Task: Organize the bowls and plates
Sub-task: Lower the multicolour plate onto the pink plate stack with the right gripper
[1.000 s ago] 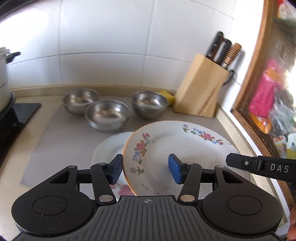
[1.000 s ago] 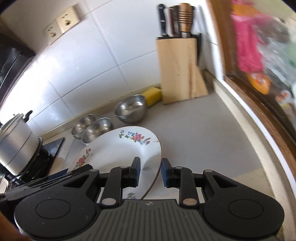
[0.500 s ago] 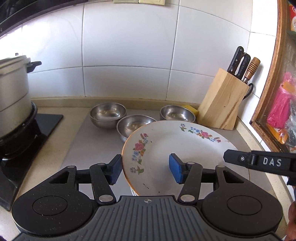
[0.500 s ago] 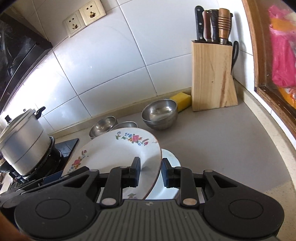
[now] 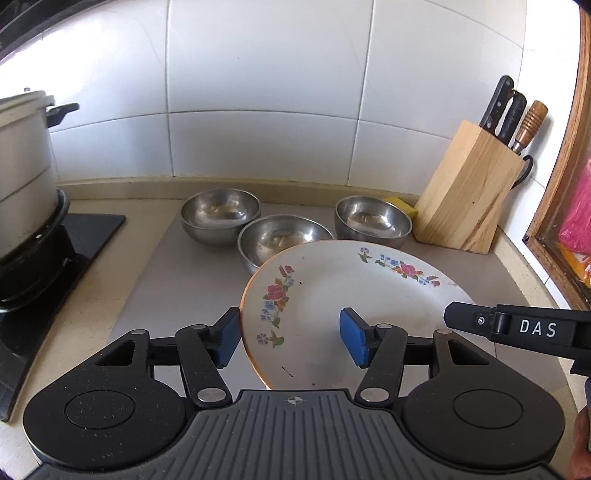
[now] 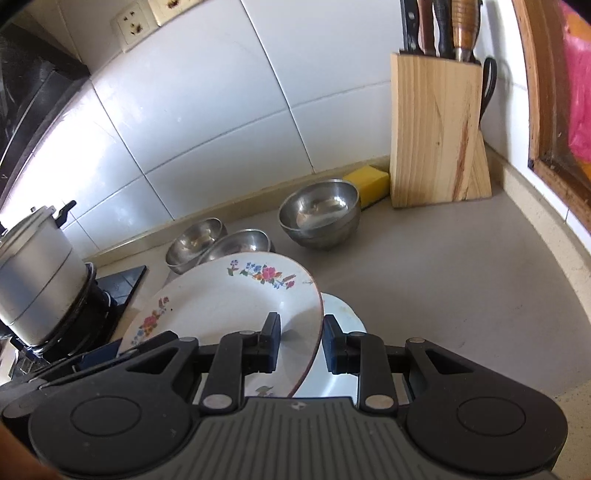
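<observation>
While bowls crowd behind, knife block stands right.

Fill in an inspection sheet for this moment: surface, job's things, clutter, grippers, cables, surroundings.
Surface: beige countertop with a grey mat under the bowls.
Job's things: floral plate held tilted above a white plate; three steel bowls near the wall.
Clutter: yellow sponge beside the knife block.
Grippers: right gripper shut on the floral plate's rim; left gripper jaws opening, straddling the plate's other edge, pads clear of it.
Cables: nothing seen.
Surroundings: white tiled wall, wall sockets, lidded pot on a stove, wooden window frame.
</observation>
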`<state>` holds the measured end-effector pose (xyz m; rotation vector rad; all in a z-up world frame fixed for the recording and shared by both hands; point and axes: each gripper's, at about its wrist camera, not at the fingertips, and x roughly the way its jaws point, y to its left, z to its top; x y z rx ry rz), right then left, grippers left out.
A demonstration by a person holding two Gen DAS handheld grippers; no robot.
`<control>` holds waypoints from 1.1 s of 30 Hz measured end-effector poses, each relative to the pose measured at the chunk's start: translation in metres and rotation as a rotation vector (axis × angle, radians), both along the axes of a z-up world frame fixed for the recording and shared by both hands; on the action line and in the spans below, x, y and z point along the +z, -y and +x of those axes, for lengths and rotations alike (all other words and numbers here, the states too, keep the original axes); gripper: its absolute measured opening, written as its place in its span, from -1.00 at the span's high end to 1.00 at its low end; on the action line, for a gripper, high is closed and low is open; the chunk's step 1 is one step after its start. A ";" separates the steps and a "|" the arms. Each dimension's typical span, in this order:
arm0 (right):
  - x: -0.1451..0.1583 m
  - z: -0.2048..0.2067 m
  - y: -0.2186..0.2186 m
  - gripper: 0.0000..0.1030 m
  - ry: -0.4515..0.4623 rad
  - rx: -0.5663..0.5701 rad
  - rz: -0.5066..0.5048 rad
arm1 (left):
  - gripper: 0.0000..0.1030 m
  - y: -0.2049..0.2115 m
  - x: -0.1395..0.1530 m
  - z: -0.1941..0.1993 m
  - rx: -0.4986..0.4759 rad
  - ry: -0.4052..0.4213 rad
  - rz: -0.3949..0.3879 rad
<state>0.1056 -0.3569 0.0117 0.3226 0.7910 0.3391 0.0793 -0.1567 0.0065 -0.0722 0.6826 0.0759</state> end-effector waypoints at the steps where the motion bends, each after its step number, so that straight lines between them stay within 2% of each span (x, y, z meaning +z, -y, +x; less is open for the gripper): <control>1: -0.001 0.002 0.000 1.00 0.000 0.000 -0.004 | -0.11 0.000 -0.002 0.002 -0.001 -0.006 -0.001; 14: -0.030 0.012 -0.004 1.00 -0.061 -0.015 -0.033 | -0.12 -0.001 -0.030 0.016 -0.010 -0.079 -0.003; 33: -0.041 0.014 -0.013 1.00 -0.087 -0.001 -0.099 | -0.13 -0.002 -0.047 0.019 -0.014 -0.129 -0.001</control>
